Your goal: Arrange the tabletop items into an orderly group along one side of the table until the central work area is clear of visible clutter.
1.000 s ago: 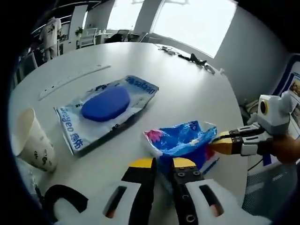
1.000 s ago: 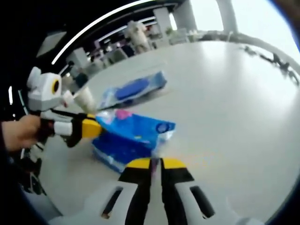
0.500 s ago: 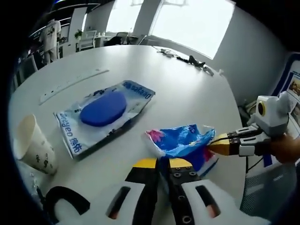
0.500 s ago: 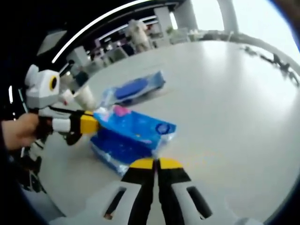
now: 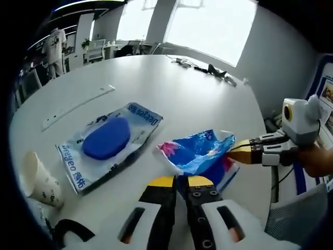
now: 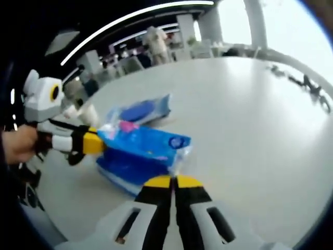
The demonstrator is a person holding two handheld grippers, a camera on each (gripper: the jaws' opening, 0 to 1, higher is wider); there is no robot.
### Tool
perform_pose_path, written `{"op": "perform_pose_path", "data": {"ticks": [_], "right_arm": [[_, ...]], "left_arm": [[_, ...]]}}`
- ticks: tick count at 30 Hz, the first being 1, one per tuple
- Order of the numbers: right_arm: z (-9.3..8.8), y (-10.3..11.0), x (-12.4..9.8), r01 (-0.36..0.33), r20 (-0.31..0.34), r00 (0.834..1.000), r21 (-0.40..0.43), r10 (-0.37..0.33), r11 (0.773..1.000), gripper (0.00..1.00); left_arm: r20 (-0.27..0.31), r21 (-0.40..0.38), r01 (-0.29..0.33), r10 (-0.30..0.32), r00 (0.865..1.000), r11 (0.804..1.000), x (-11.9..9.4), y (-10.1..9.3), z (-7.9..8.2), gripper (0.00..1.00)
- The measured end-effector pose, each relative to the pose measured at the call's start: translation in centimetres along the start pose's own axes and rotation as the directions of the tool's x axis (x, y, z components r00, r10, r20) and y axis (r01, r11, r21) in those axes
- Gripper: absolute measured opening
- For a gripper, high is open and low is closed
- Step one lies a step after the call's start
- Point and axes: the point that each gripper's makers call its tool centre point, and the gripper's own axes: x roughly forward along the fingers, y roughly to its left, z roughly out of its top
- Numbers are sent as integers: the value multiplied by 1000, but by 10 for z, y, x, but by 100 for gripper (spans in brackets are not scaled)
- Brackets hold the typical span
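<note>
In the left gripper view, the left gripper (image 5: 176,181) sits nearest, its two yellow-tipped jaws drawn together on the near edge of the blue wrapper (image 5: 200,152), pinching the plastic. The right gripper (image 5: 235,154) comes in from the right, held by a hand (image 5: 316,160), and its jaws are also closed on the wrapper, at the far right corner. So one crumpled blue packet hangs stretched between two grippers, low over the white tabletop (image 5: 197,94), with what seems to be a blue pack under it, though the fold hides how much it touches.

To the left of the wrapper lies one flat clear pouch (image 5: 106,141) with blue print, a blue oval lid on its top. Near the tabletop's left edge one paper cup (image 5: 39,180) stands tilted in the view, well apart from the pouch. Beyond the pouch one long pale strip (image 5: 78,99) lies flat. At the far side of the tabletop a small dark tangle of cables (image 5: 208,68) rests near the rim.

In the right gripper view, the right gripper (image 6: 173,182) has its jaws pressed narrow on the wrapper (image 6: 143,151), and the left gripper (image 6: 92,143) grips the opposite end from the left. The pouch (image 6: 139,111) lies just behind.
</note>
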Motion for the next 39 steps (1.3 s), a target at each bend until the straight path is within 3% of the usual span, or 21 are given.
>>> {"op": "perform_pose_path", "data": {"ticks": [4, 13, 22, 30, 33, 39], "right_arm": [[7, -15, 1, 10, 7, 1000, 6, -10, 1000, 0], [16, -25, 1, 10, 21, 1000, -3, -10, 1000, 0], [47, -53, 3, -19, 58, 998, -72, 24, 997, 0], [60, -63, 5, -34, 58, 998, -110, 41, 993, 0], [63, -66, 7, -50, 54, 997, -175, 60, 983, 0], [73, -82, 13, -57, 58, 996, -153, 67, 987, 0]], "left_arm": [[6, 6, 6, -6, 1000, 1000, 7, -5, 10, 5], [7, 17, -9, 9, 1000, 1000, 14, -9, 20, 4], [35, -11, -37, 38, 999, 999, 31, -16, 43, 4], [42, -6, -61, 62, 997, 998, 41, -21, 56, 3], [33, -9, -79, 79, 996, 997, 46, -17, 61, 3], [39, -18, -94, 95, 995, 995, 57, -18, 71, 3]]}}
